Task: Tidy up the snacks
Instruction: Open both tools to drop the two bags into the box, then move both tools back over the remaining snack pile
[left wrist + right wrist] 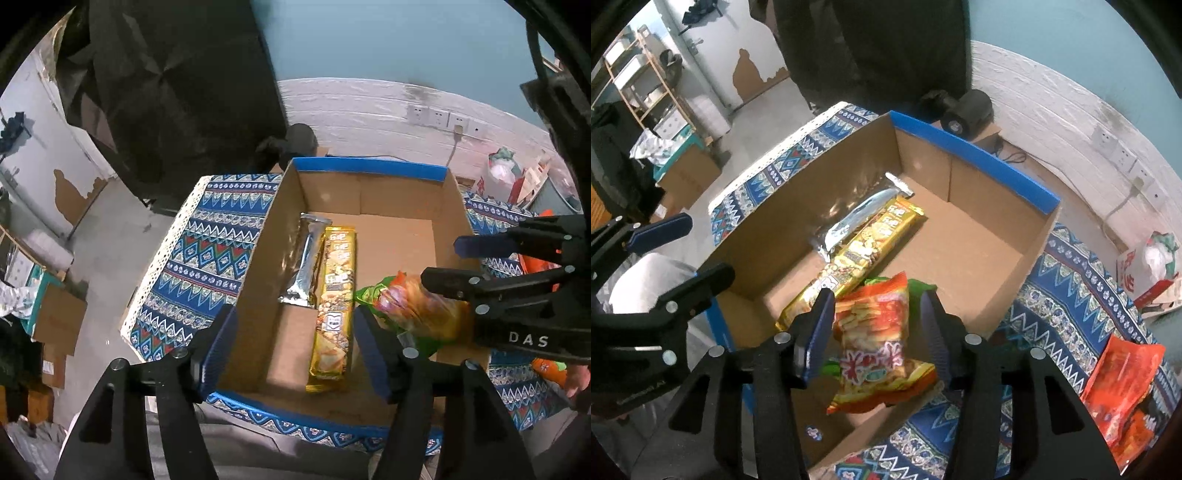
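An open cardboard box with a blue rim point(369, 166) point(979, 155) stands on a blue patterned cloth point(207, 258) point(1071, 295). On its floor, along the left wall, lie a silver packet point(306, 266) point(857, 218) and a long gold biscuit packet point(334, 306) point(864, 251). My right gripper point(877, 332) point(461, 263) hangs over the box's near right part. An orange-and-green snack bag point(875, 339) point(410, 306) sits blurred between its parted fingers, with a gap at the right pad. My left gripper point(295, 343) point(683, 254) is open and empty above the box's near left corner.
More orange snack packets point(1123, 384) lie on the cloth right of the box. A black roller-like object point(967, 110) sits behind the box by the white wall with sockets point(443, 118). A red-and-white carton point(1145, 273) stands far right. Cardboard boxes point(59, 317) sit on the floor at left.
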Tool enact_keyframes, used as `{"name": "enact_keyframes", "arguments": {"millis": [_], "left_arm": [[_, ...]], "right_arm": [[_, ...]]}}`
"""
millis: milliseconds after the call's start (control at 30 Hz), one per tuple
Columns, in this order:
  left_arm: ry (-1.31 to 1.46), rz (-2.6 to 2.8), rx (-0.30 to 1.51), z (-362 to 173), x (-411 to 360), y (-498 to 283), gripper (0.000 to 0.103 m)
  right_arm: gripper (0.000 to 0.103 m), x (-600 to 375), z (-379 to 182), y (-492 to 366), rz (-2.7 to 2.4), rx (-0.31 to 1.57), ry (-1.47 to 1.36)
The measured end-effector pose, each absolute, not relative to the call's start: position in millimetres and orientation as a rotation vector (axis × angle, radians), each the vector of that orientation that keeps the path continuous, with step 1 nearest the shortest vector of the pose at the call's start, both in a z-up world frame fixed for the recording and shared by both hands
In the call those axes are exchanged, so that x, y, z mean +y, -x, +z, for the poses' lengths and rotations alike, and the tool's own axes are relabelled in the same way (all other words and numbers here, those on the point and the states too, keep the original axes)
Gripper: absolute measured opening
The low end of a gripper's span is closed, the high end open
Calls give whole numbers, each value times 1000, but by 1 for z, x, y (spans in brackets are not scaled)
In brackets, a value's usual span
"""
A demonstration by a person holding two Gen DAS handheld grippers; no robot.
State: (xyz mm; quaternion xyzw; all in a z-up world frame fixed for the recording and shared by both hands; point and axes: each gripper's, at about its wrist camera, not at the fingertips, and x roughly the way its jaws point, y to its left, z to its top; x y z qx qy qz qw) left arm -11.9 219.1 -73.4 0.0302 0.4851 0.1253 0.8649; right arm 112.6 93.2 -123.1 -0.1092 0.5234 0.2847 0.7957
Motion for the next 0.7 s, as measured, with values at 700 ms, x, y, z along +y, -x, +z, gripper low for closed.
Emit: {"name": "enact_keyframes", "arguments": {"millis": [700], "left_arm": [[-61, 84, 1006, -61, 150, 2, 74]], "right_arm": [[70, -8, -81, -87, 401, 1062, 213]]}}
